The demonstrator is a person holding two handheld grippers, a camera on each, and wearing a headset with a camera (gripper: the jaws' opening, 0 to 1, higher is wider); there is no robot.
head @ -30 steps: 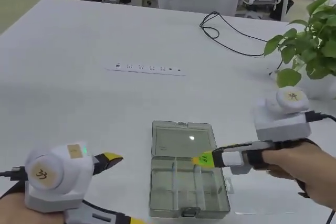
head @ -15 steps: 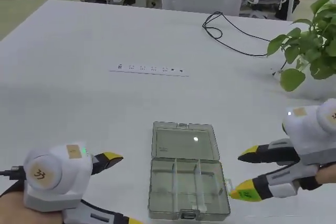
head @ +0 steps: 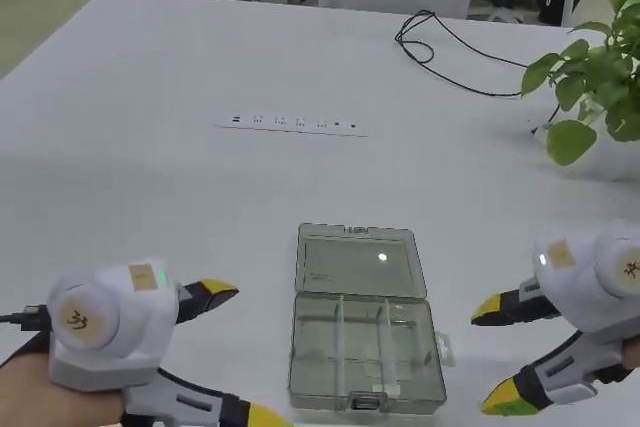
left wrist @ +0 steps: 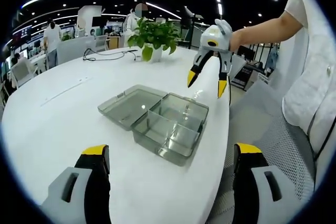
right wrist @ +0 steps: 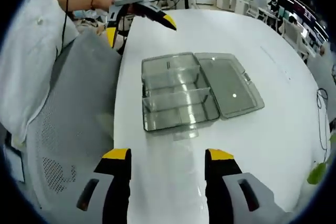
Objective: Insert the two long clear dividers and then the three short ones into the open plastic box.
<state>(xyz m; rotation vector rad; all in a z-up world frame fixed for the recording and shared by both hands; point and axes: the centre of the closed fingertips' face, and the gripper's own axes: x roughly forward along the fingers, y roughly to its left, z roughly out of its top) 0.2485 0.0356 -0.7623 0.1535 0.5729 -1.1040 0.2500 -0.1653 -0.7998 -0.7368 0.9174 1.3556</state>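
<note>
- The smoky clear plastic box [head: 297,352] sat open on the white table [head: 150,177], right in front of the person, with its hinged lid [head: 357,262] flopped flat on the far side.
- Two long clear dividers [head: 339,339] looked already slotted in, running front to back. As for the short ones, I honestly couldn't tell. A small clear bit [right wrist: 184,132] lay just beside the box and might have been one.
- Left tongs [head: 240,355] were near the box's left side, jaws wide apart, holding nothing. Right tongs [head: 497,357] were on the other side, same deal: spread wide, empty.
- My guess on handling: those dividers are thin, light, stiff-ish and slick. I'd pinch the top edge mid-length, gently, and keep it upright so the ends find the slots. The box looked light too and would probably skate unless braced.
</note>
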